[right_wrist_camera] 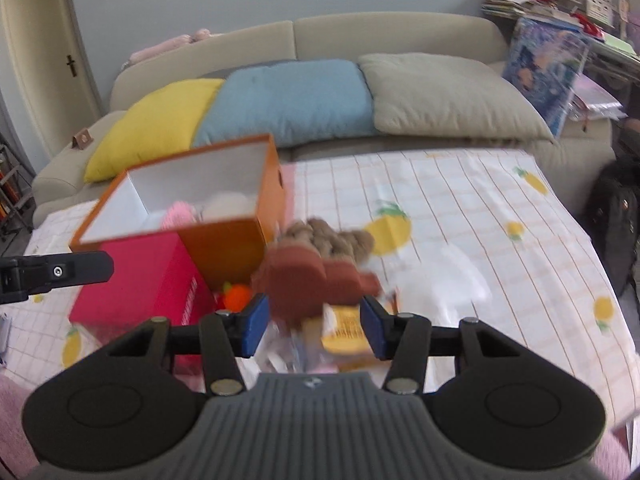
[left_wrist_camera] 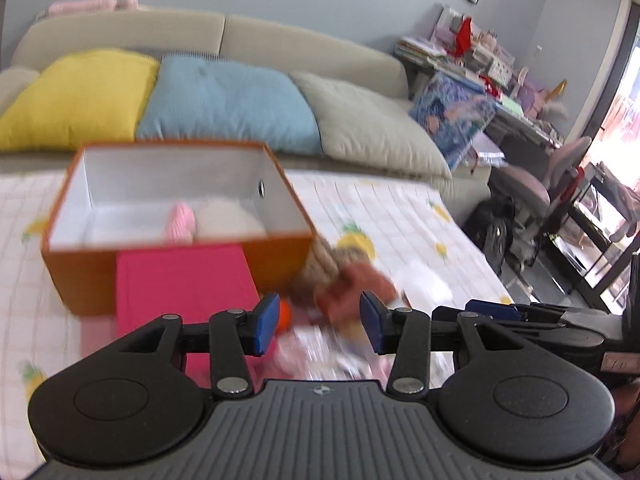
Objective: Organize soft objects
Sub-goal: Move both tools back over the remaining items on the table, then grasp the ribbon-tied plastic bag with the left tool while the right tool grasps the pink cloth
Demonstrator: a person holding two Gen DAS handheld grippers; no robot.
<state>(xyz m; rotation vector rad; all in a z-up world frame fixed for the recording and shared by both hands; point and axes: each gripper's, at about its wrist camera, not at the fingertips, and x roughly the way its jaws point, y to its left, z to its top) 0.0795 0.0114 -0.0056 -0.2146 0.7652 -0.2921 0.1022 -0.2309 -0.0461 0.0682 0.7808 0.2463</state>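
Left wrist: 3 cushions [left_wrist_camera: 224, 104], 1 orange box [left_wrist_camera: 176, 216]; left gripper [left_wrist_camera: 318, 322] and right gripper [right_wrist_camera: 316, 326] released, empty.

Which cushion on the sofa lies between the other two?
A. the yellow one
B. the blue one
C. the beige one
B: both wrist views show the blue cushion in the middle, with the yellow cushion on its left and the beige cushion on its right.
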